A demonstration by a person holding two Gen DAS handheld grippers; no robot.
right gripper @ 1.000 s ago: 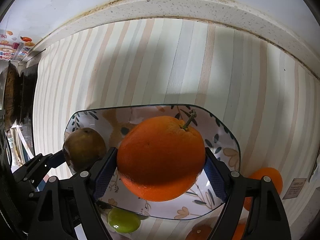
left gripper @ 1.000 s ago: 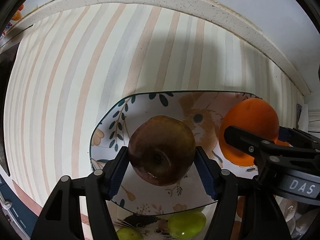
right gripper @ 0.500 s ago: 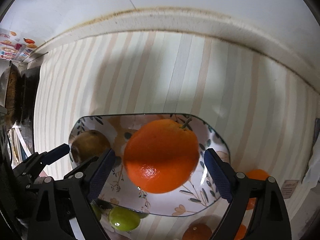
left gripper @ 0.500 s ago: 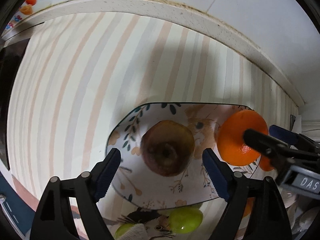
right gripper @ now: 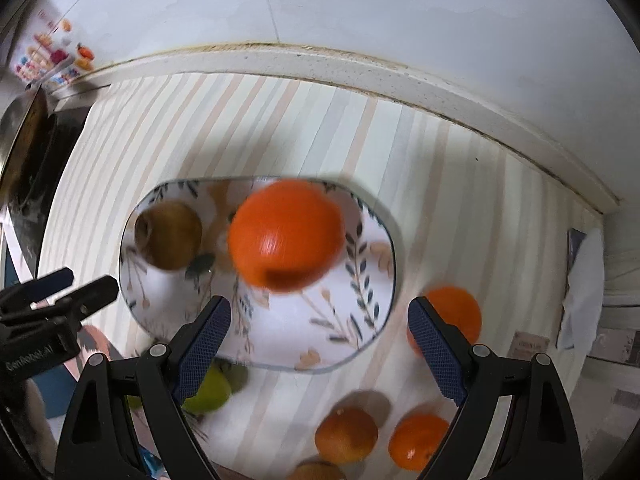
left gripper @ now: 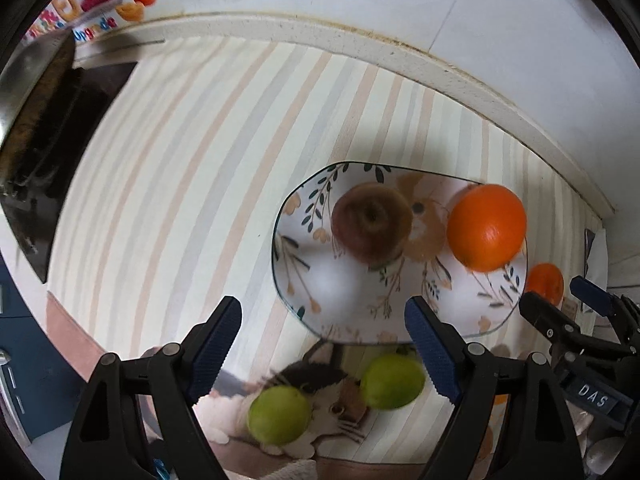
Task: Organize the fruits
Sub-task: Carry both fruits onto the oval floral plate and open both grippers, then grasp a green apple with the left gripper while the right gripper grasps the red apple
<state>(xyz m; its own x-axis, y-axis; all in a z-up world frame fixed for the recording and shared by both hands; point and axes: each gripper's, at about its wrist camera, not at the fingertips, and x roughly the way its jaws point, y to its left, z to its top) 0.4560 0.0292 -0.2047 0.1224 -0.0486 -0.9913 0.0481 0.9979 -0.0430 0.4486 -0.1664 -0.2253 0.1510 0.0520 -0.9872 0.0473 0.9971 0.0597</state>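
A flower-patterned plate (left gripper: 332,288) lies on the striped cloth, holding a brownish-red apple (left gripper: 370,224) on its left and a large orange (left gripper: 486,228) on its right. My left gripper (left gripper: 322,312) hangs open above the plate's near edge, nothing between its pads. In the right wrist view the same plate (right gripper: 280,332) carries the orange (right gripper: 286,236) and apple (right gripper: 168,234). My right gripper (right gripper: 320,310) is open and holds nothing, above the plate's near rim. Two green fruits (left gripper: 278,414) (left gripper: 392,380) lie on a cat-print mat in front of the plate.
Small oranges (right gripper: 456,312) (right gripper: 346,434) (right gripper: 418,442) lie right of and in front of the plate. A dark stove with a pan (left gripper: 48,120) stands at the left. A raised counter edge (left gripper: 360,48) meets the wall behind. A white cloth (right gripper: 584,288) is far right.
Both grippers let go of their fruit, the left the apple and the right the orange. They opened wider and rose back from the plate. Both fruits stay on it.
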